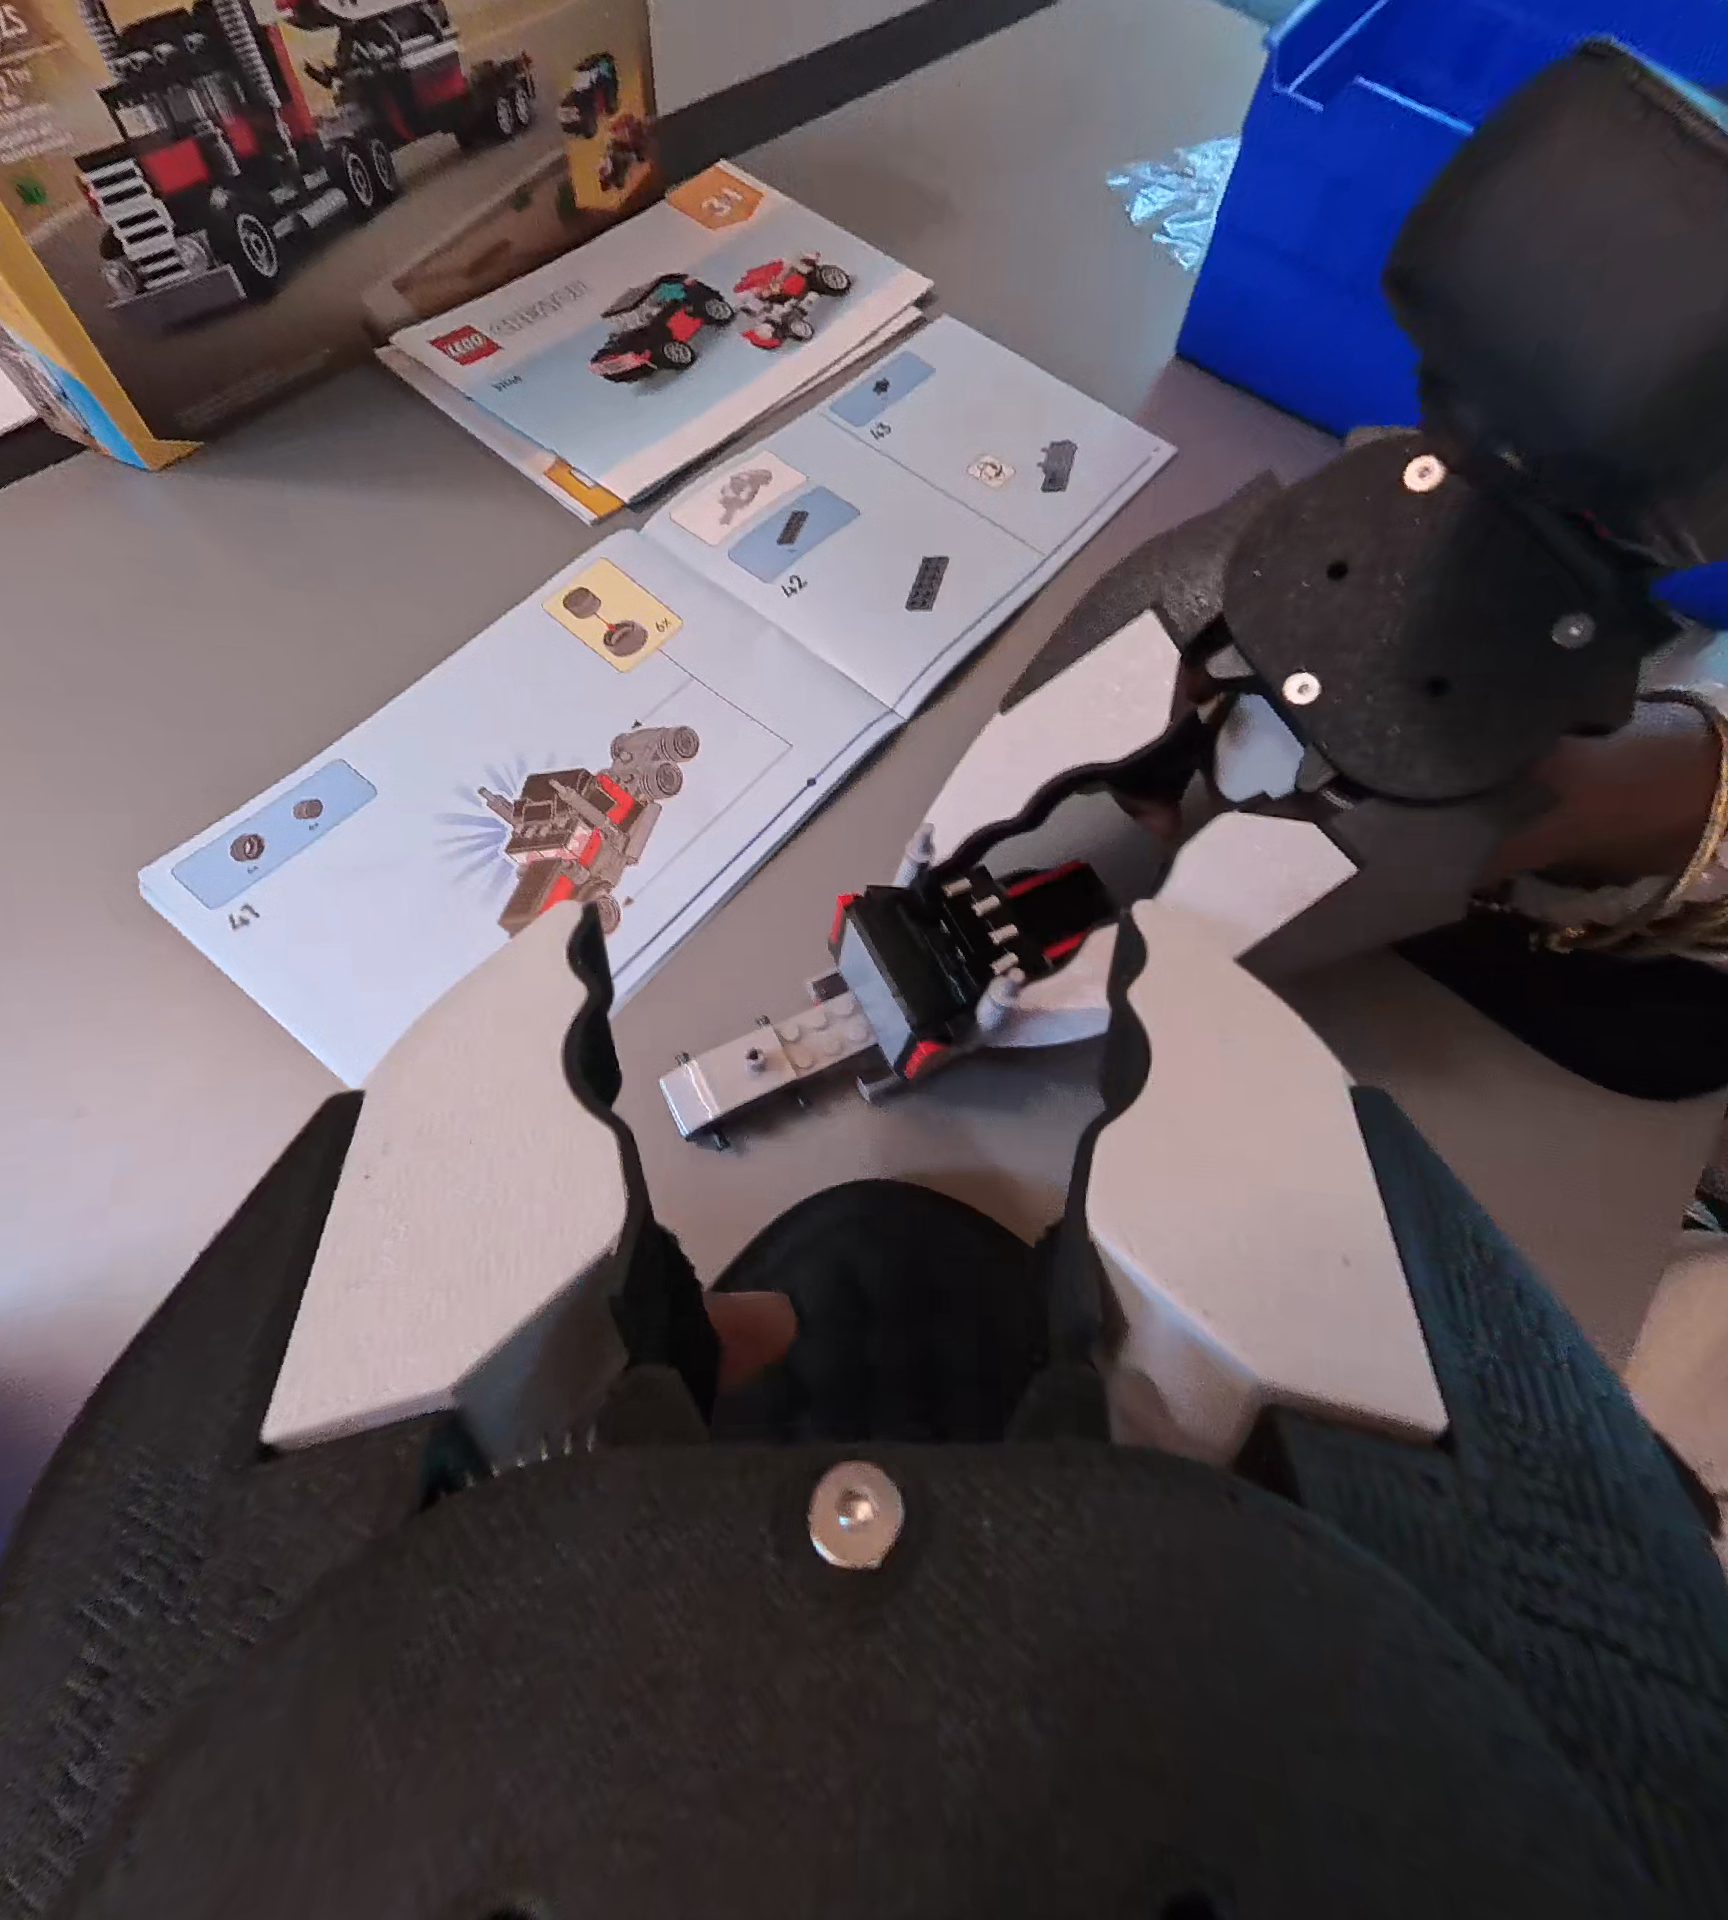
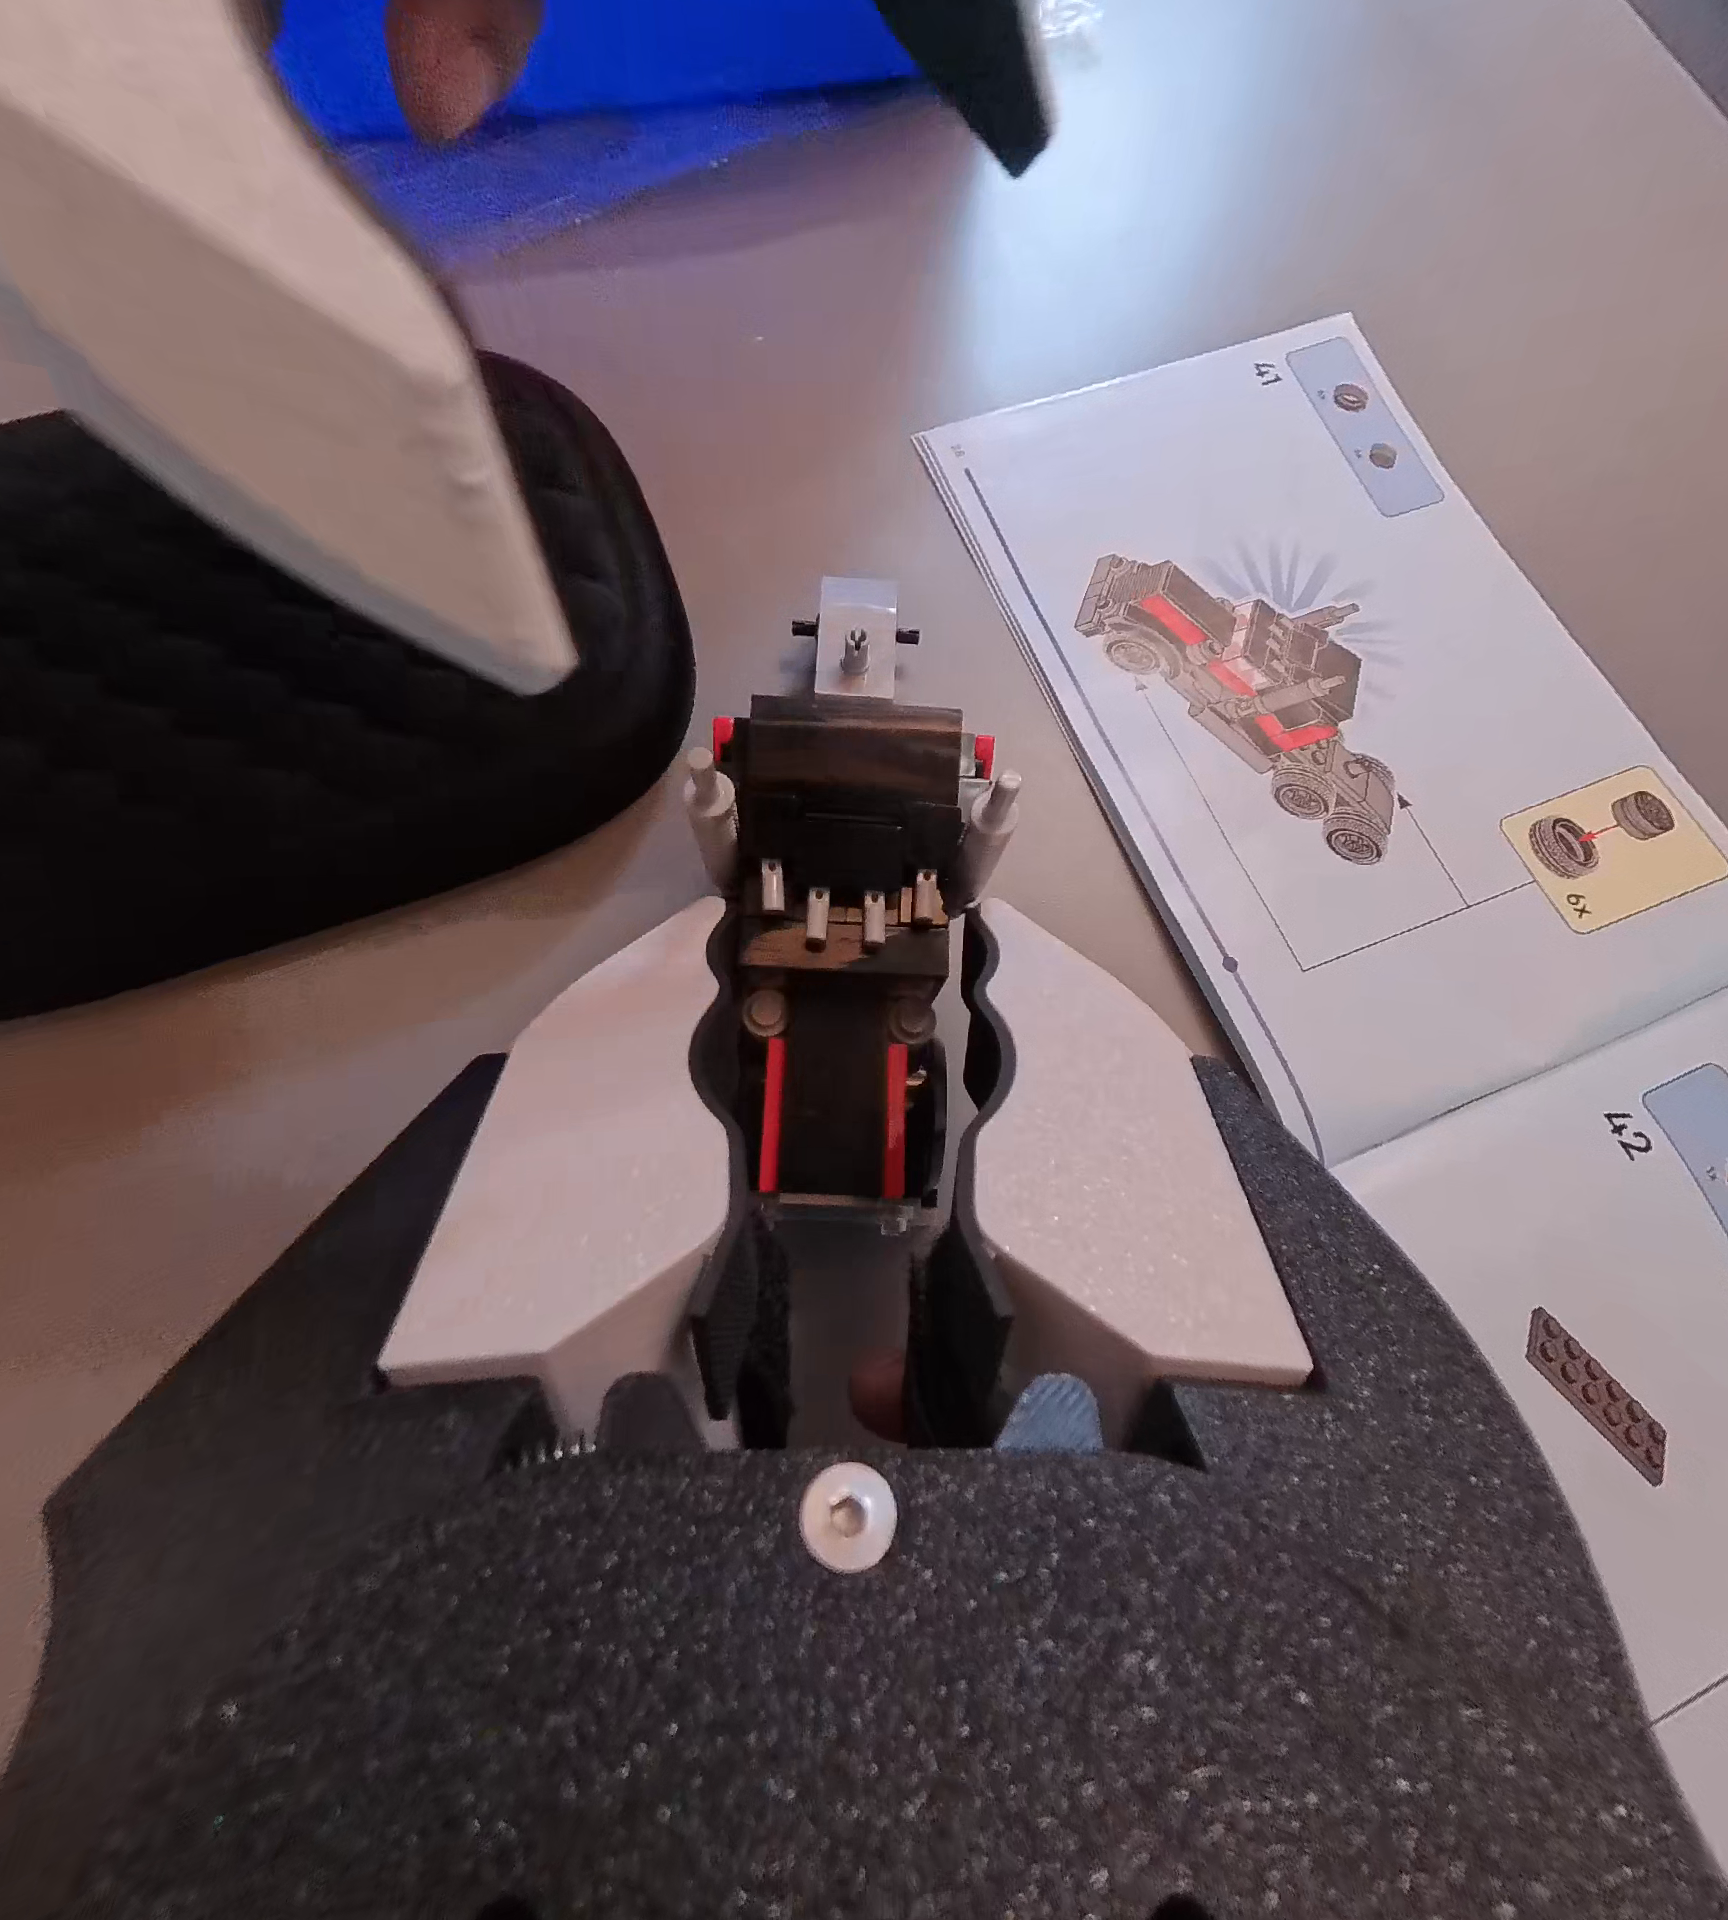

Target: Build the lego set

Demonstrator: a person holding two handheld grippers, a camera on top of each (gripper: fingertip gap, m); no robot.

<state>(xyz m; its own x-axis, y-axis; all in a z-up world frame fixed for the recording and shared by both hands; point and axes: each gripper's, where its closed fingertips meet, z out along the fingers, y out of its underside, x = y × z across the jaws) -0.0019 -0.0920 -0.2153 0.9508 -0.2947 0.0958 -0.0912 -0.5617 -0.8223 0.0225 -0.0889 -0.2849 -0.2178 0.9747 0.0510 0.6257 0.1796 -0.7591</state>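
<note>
Right wrist view shows the right gripper [image 2: 844,1049] with its fingers clenched on the rear of the truck model [image 2: 844,831], low on the desk [image 2: 216,1195] at frame centre. The left gripper [image 1: 855,997] hangs released just before it. The model looks light, stiff but easy to break apart, so I would hold its grey chassis, not the thin pins.

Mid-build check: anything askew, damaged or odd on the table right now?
Nothing looks damaged or spilled. The truck model has no wheels yet and lies on the table, its rear held in the right gripper. The left gripper is open and empty. The open booklet lies flat.
</note>
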